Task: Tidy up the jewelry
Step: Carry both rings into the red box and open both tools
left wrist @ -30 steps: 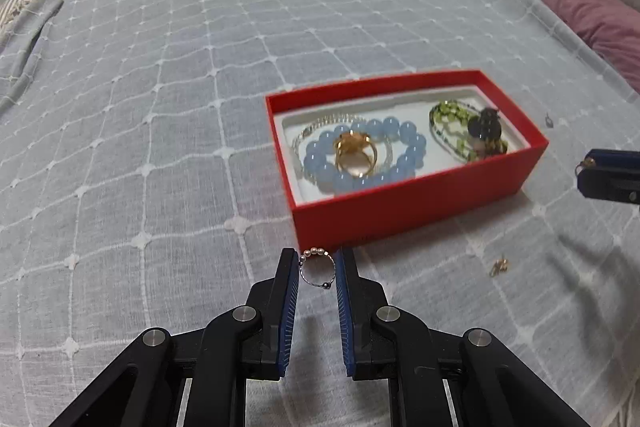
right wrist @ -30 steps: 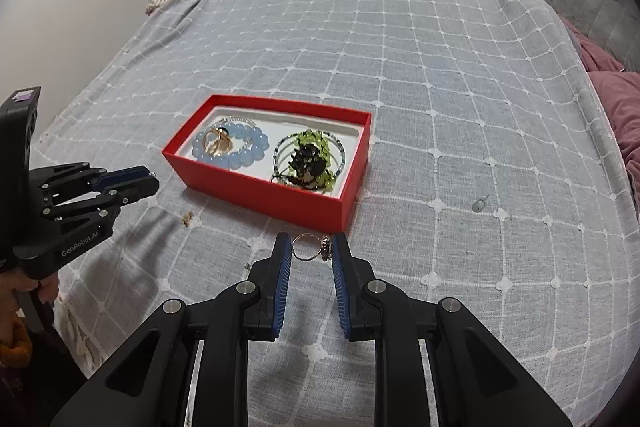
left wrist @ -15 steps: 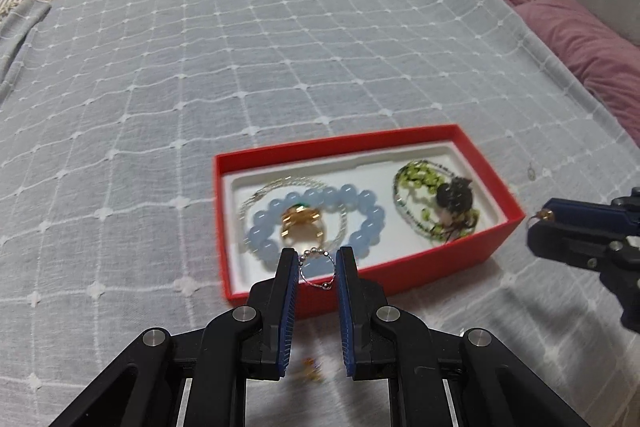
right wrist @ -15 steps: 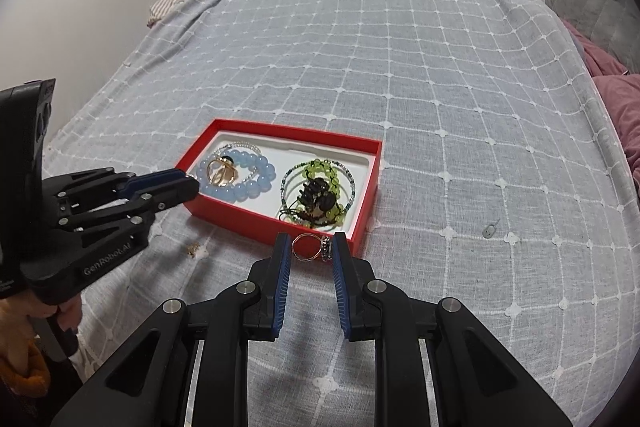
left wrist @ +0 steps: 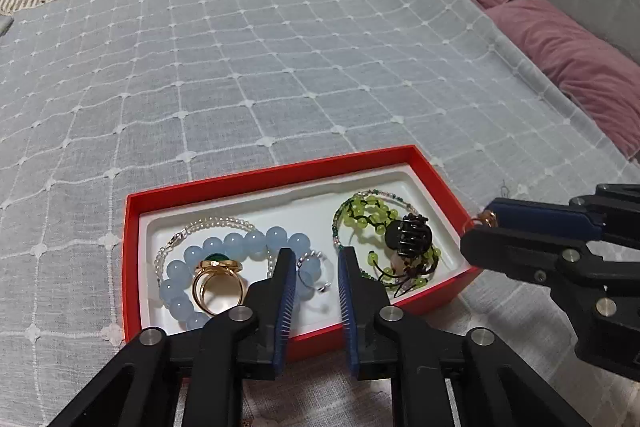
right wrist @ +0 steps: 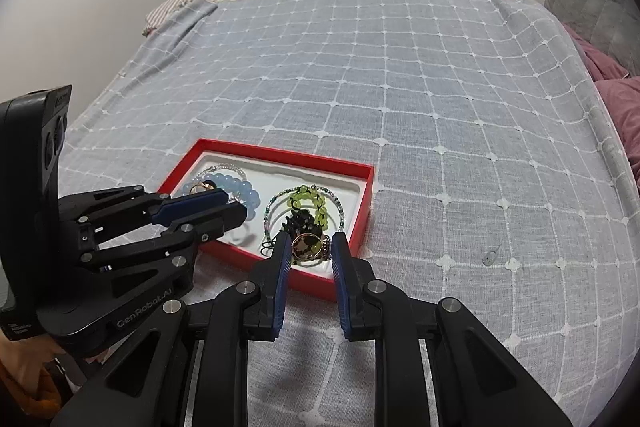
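A red jewelry box (left wrist: 224, 187) (right wrist: 352, 211) with a white liner sits on the bed. It holds a blue bead bracelet (left wrist: 240, 243), a gold ring with a green stone (left wrist: 218, 279), a green bead bracelet (left wrist: 368, 215) and a black hair claw (left wrist: 408, 239). My left gripper (left wrist: 314, 271) is over the box, shut on a small silver beaded ring (left wrist: 314, 269). My right gripper (right wrist: 308, 247) is shut on a gold ring (right wrist: 306, 247) above the box's near right corner; it also shows in the left wrist view (left wrist: 520, 227).
The bed has a grey-blue grid-pattern cover (right wrist: 400, 87). A small earring (right wrist: 489, 259) lies on the cover to the right of the box. Pink pillows (left wrist: 568, 67) and a grey cushion lie at the right edge.
Both grippers moved forward from in front of the box to over it, each still holding its ring.
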{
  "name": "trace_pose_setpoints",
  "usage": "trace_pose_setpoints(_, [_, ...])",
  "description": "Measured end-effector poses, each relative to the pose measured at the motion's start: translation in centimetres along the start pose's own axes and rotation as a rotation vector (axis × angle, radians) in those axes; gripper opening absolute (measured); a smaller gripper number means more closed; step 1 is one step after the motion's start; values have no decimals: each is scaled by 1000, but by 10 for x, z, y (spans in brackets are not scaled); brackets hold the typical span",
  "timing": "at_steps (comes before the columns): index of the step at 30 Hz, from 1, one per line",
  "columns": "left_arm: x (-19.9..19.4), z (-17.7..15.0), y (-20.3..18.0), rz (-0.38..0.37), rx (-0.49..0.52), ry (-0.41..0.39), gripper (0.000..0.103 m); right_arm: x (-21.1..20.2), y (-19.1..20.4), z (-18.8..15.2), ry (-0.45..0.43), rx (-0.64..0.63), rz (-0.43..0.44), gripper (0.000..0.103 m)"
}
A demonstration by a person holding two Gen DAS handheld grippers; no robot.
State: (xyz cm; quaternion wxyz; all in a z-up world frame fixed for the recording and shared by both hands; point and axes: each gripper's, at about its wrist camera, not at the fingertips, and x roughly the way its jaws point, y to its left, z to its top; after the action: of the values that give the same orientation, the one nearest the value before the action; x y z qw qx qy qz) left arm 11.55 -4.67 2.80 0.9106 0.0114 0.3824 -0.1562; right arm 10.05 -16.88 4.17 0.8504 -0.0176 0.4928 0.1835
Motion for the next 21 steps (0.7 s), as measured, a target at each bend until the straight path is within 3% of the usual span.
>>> trace_pose_setpoints(2, [-1,-1,-1,19,14,9,30,2,-1,3,3,0,4,22])
trace_pose_setpoints(6, [-12,-3,2,57,24,21,33,8,1,12,3,-12,10,22])
trace_pose_setpoints(9, [-23,-6,4,70,32,23,45,15,6,18,11,-36,21,22])
trace_pose_setpoints(18, [-28,-16,26,128,10,64,48,50,23,46,87,-82,58,22])
trace_pose_setpoints(21, [-30,-16,28,112,4,63,48,61,21,51,116,-64,66,22])
